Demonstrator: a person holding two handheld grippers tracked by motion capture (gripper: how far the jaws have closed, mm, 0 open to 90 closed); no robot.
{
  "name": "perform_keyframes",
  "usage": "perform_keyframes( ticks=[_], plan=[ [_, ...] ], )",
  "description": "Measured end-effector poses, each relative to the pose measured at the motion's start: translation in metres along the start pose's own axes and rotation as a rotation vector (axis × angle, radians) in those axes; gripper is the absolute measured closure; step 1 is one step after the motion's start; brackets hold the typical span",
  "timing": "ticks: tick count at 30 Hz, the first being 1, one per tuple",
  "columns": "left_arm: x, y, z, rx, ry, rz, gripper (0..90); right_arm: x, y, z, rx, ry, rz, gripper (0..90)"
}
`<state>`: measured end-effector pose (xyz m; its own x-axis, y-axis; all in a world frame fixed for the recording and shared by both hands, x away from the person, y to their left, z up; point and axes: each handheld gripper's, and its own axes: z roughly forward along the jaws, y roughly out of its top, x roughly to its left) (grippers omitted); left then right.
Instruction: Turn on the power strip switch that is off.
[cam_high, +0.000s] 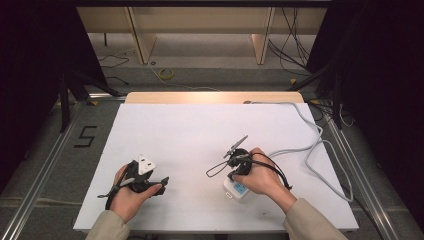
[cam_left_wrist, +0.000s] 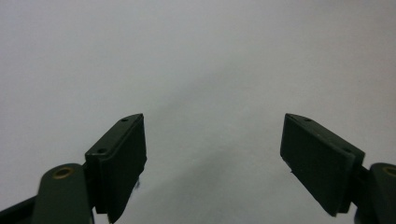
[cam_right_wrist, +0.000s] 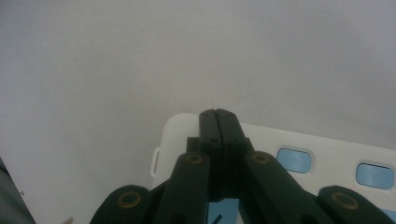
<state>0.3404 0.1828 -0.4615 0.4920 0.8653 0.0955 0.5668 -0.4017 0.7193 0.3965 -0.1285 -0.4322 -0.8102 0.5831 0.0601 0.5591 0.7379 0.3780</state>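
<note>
A white power strip with blue switches lies near the front right of the white table. My right gripper is shut with nothing between its jaws, and its tips sit over one end of the power strip. In the high view the right gripper is held in a hand just above the strip. My left gripper is open over bare white table. In the high view the left gripper is at the front left, well apart from the strip.
A grey cable loops from the strip across the right side of the table to its far edge. A wooden strip borders the far edge. Cables and stand legs lie on the floor around the table.
</note>
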Motion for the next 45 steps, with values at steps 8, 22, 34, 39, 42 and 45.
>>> perform_keyframes(
  ticks=[8, 22, 34, 39, 42, 45],
  plan=[
    [-0.0001, -0.0001, 0.0001, 0.000, 0.000, 0.000, 22.3, 0.0005, 0.0000, 0.0009, 0.001, -0.003, 0.000, 90.0],
    [-0.0007, -0.0001, 0.0001, 0.000, 0.001, 0.001, 22.2, 0.0013, -0.0008, 0.0027, 0.002, -0.009, 0.024, 90.0],
    [-0.0020, 0.0008, -0.0007, 0.001, 0.000, 0.004, 22.2, 0.0026, 0.0000, 0.0052, 0.013, 0.013, 0.038, 90.0],
    [-0.0008, -0.0001, -0.0003, 0.000, -0.002, -0.001, 22.2, 0.0023, -0.0003, 0.0052, 0.004, 0.016, 0.028, 90.0],
    [-0.0007, -0.0002, 0.0005, 0.003, -0.001, 0.001, 22.2, 0.0025, -0.0009, 0.0049, 0.000, 0.016, 0.021, 90.0],
    [-0.0010, -0.0004, 0.0011, 0.009, -0.006, 0.004, 22.2, 0.0033, -0.0017, 0.0034, -0.007, 0.012, 0.014, 90.0]
  ],
)
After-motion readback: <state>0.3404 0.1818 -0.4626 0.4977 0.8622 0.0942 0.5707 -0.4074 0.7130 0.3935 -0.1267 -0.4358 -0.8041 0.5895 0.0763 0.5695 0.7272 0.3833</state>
